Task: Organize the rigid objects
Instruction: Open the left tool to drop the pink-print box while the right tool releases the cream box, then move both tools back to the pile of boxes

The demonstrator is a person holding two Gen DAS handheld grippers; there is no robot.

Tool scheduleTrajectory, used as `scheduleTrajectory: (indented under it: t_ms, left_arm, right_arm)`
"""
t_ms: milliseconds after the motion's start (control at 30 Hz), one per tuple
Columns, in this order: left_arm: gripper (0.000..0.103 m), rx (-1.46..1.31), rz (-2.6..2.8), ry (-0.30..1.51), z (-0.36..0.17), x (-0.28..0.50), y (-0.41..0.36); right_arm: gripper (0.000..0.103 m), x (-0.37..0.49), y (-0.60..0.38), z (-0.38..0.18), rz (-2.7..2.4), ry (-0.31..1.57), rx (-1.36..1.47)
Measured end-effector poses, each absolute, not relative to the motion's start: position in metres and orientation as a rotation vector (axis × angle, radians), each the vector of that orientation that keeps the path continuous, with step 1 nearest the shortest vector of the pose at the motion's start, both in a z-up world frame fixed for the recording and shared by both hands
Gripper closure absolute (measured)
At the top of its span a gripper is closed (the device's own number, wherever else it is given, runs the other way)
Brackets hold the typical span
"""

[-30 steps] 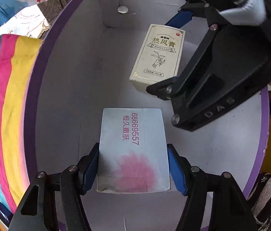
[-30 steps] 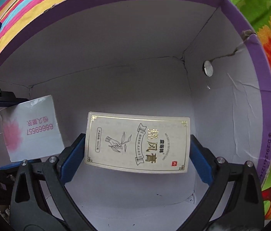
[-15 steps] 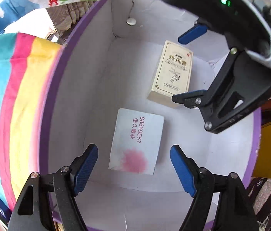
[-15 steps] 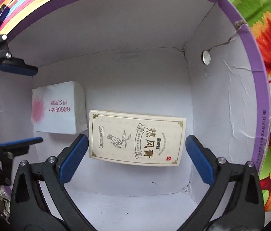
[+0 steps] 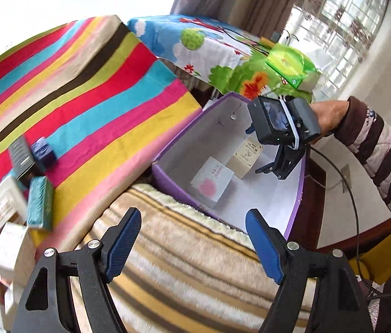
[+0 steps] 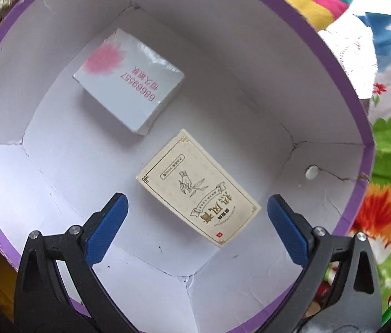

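A purple-rimmed white bin (image 5: 167, 176) (image 6: 342, 88) holds two small boxes lying flat. One is a white box with a pink blot (image 5: 211, 183) (image 6: 128, 80). The other is a cream box with gold print (image 5: 247, 154) (image 6: 198, 187). My left gripper (image 5: 194, 245) is open and empty, pulled back outside the bin over a striped plush surface. My right gripper (image 6: 195, 222) is open and empty, hovering inside the bin just above the cream box. It also shows in the left wrist view (image 5: 262, 152).
Several small boxes lie on the rainbow-striped cloth (image 5: 84, 105) at left, among them a teal box (image 5: 39, 201), a dark blue box (image 5: 43, 152) and white cartons (image 5: 6, 213). A green packet (image 5: 292, 68) sits on the floral cloth behind the bin.
Both grippers let go of their boxes inside the bin. The left gripper has withdrawn up and back out of the bin. The right gripper has risen and turned above the cream box.
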State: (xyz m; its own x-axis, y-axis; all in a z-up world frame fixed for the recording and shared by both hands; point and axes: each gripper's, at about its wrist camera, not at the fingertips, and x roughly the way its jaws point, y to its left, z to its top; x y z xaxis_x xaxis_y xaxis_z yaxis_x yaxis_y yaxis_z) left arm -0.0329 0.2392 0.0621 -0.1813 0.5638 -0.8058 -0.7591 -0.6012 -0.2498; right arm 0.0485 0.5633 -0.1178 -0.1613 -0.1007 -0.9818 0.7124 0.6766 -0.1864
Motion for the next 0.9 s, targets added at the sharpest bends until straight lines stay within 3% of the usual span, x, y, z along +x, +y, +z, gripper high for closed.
scheduleTrajectory:
  t_ms: [33, 100, 167, 200, 400, 533, 633, 700, 900]
  left_arm:
    - [0.025, -1.171, 1.924, 0.222, 0.058, -0.033, 0.229]
    - [0.025, -1.171, 1.981, 0.154, 0.062, -0.03, 0.204]
    - [0.025, -1.172, 2.033, 0.08, 0.062, -0.028, 0.18]
    - [0.025, -1.173, 2.05, 0.04, 0.059, -0.027, 0.171]
    - [0.025, -1.211, 2.089, -0.155, 0.044, -0.031, 0.136]
    - [0.025, -1.196, 2.089, -0.173, 0.044, -0.028, 0.133]
    - [0.025, -1.174, 2.101, -0.174, 0.049, -0.024, 0.127]
    - [0.025, -1.171, 2.113, -0.193, 0.05, -0.023, 0.12]
    - [0.025, -1.179, 2.158, -0.263, 0.053, -0.02, 0.092]
  right_arm:
    - [0.009, 0.049, 0.561, -0.122, -0.75, 1.602, 0.504]
    - [0.032, 0.045, 0.552, -0.126, -0.74, 1.59, 0.557]
    - [0.046, 0.035, 0.543, -0.128, -0.753, 1.525, 0.686]
    - [0.047, 0.028, 0.539, -0.128, -0.776, 1.479, 0.779]
    - [0.047, -0.025, 0.524, -0.123, -1.056, 1.122, 1.186]
    - [0.047, -0.042, 0.52, -0.121, -1.122, 0.87, 1.345]
    - [0.044, -0.038, 0.519, -0.119, -1.136, 0.87, 1.321]
    - [0.031, -0.036, 0.52, -0.119, -1.118, 0.858, 1.336]
    - [0.024, -0.04, 0.525, -0.108, -1.107, 0.795, 1.34]
